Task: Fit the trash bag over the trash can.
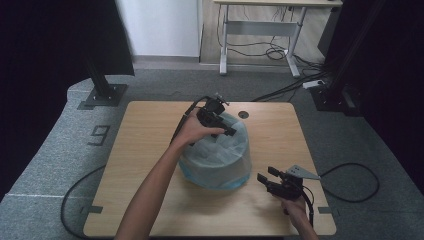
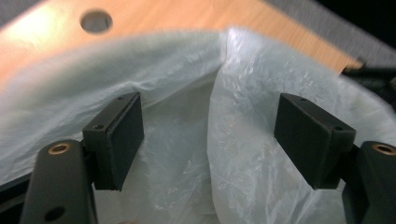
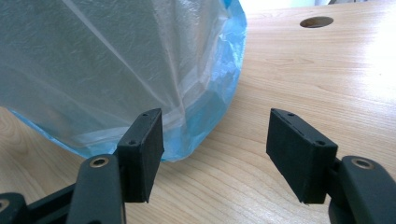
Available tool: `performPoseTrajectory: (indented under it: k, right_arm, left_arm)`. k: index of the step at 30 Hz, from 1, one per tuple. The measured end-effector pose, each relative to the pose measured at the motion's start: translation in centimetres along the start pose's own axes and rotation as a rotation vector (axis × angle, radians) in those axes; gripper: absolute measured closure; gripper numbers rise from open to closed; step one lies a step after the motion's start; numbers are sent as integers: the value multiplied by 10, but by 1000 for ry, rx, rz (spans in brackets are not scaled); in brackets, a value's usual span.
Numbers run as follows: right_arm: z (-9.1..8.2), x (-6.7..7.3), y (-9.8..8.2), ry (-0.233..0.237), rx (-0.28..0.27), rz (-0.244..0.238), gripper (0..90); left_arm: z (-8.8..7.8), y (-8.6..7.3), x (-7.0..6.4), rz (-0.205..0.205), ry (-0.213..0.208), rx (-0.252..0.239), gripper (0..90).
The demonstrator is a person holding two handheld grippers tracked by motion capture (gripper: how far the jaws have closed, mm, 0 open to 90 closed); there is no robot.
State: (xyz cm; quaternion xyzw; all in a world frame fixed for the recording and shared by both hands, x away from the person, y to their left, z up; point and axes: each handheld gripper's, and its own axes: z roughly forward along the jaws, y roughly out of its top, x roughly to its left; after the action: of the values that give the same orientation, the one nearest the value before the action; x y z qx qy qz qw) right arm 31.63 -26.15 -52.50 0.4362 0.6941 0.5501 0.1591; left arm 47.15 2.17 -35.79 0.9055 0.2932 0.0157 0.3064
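A round bin lined with a translucent blue plastic bag (image 1: 217, 160) stands at the middle of the wooden table (image 1: 150, 150). My left gripper (image 1: 224, 126) hovers over the bin's far rim, open, its pads apart above the crumpled white liner (image 2: 243, 135) with nothing pinched between them. My right gripper (image 1: 264, 179) rests low near the table's front right, open and empty, pointing at the bag's lower blue edge (image 3: 205, 126), a short gap away from it. The bin's inside is hidden by the bag's folds.
A round cable hole (image 1: 243, 114) sits near the table's far edge, behind the bin. Black cables trail from both grippers across the table and the grey floor (image 1: 350, 175). A desk frame (image 1: 260, 30) stands far behind. Dark curtains flank both sides.
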Motion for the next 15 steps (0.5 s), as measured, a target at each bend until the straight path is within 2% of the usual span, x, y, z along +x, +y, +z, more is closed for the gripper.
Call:
performPoseTrajectory:
  k: [3,9,13,14,15]
  right_arm:
    - [0,0,0,0,3,0,357]
    - [0,0,0,0,2,1,357]
    - [0,0,-1,-1,3,-1,355]
    - [-1,0,0,-1,2,0,355]
    - [-1,0,0,-1,2,0,355]
  left_arm:
    - [13,0,-3,8,16,55,241]
    - [20,-1,-5,20,26,79,241]
    - [18,-1,-6,26,33,76,241]
    - [11,-2,-7,30,45,48,243]
    - [11,-2,-7,30,45,48,243]
